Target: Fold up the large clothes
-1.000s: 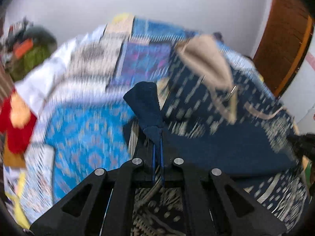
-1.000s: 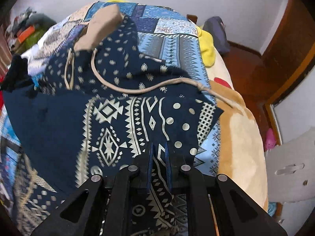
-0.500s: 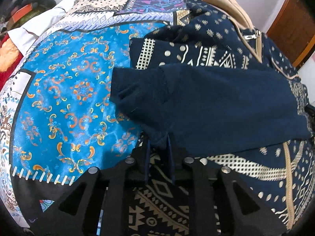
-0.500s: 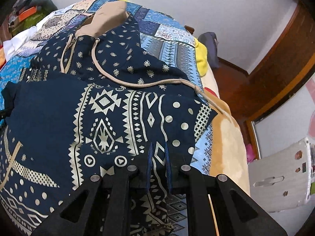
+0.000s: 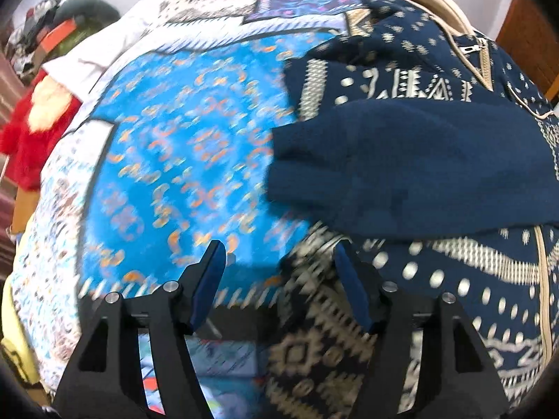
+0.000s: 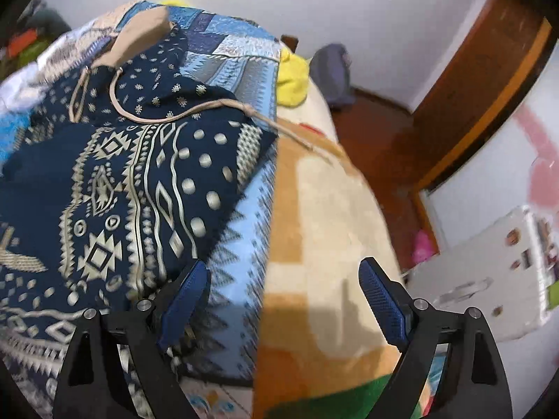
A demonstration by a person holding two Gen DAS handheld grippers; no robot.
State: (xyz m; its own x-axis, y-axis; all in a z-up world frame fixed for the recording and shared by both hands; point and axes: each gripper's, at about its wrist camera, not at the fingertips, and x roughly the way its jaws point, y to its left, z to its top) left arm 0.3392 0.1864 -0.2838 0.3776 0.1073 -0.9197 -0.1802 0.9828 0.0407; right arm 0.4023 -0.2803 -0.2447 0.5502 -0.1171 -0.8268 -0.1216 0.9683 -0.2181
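Hoodie (image 5: 412,160) count: one, navy with cream pattern, flat on bed (image 5: 181,146), sleeve (image 5: 401,164) folded across the body. Left tool (image 5: 279,262) jaws opening, released, nothing between them; hoodie ahead-right. Right tool (image 6: 283,279) jaws opening, empty, over blanket (image 6: 325,216); hoodie ahead-left.

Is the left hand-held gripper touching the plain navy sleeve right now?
Apart. In the left wrist view the left hand-held gripper has its jaws opening with nothing between them, and the plain navy sleeve lies beyond the fingertips, a strip of bedspread and patterned cloth between.
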